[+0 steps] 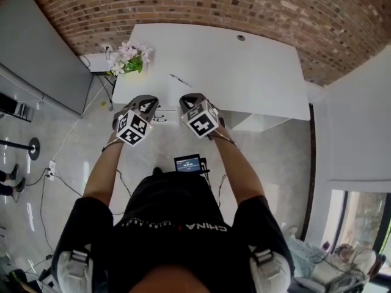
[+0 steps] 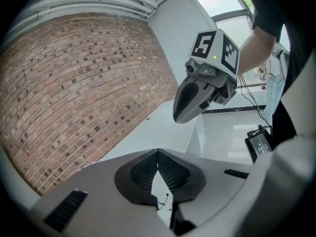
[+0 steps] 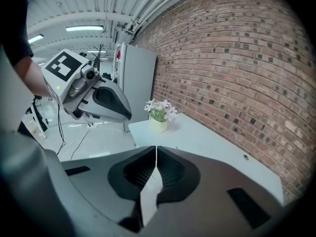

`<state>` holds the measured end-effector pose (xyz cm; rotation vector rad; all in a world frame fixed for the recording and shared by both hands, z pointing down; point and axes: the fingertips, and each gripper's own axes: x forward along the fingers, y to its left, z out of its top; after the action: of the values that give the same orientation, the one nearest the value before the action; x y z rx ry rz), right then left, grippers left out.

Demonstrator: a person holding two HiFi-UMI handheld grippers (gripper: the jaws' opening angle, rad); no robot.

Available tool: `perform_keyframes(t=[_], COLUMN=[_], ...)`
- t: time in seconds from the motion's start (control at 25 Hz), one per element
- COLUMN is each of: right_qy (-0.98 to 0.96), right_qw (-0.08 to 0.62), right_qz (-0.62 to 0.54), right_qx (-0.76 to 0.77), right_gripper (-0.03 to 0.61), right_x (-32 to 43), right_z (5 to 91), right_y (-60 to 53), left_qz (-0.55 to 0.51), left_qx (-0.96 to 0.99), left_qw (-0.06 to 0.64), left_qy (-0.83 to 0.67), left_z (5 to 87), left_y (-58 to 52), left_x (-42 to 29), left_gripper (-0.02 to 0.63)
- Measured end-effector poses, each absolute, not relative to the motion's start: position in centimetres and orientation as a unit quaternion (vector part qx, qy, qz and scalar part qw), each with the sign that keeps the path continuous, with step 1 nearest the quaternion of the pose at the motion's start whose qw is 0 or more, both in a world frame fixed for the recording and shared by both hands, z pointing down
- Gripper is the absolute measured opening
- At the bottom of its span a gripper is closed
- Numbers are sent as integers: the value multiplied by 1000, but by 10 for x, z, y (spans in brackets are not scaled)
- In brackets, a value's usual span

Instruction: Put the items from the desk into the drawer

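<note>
Hovering up front: left gripper (image 2: 158, 152) and right gripper (image 3: 156, 148), side by side just short of the desk (image 1: 256, 72)
Left jaws: pressed together, nothing in them
Right jaws: same, tips touching, empty
On the desk: thin pen-like item (image 1: 180, 80), too small to tell
Left end: flower pot (image 1: 129, 58)
Way back: brick wall (image 1: 214, 5)
</note>
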<state>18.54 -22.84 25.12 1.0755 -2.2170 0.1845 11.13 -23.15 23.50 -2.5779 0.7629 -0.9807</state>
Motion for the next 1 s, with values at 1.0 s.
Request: perform_keyframes(t=[1.0], right_qy=[-853], right_qw=[331], right_qz=[92], right_qx=[392], right_gripper=[18], right_x=[174], right_z=[264], right_y=[-253], left_qz=[-350], left_qx=[-893], left_qw=[122], left_qy=[257], left_z=[252], left_y=[-251], left_x=[99], left_gripper=[12])
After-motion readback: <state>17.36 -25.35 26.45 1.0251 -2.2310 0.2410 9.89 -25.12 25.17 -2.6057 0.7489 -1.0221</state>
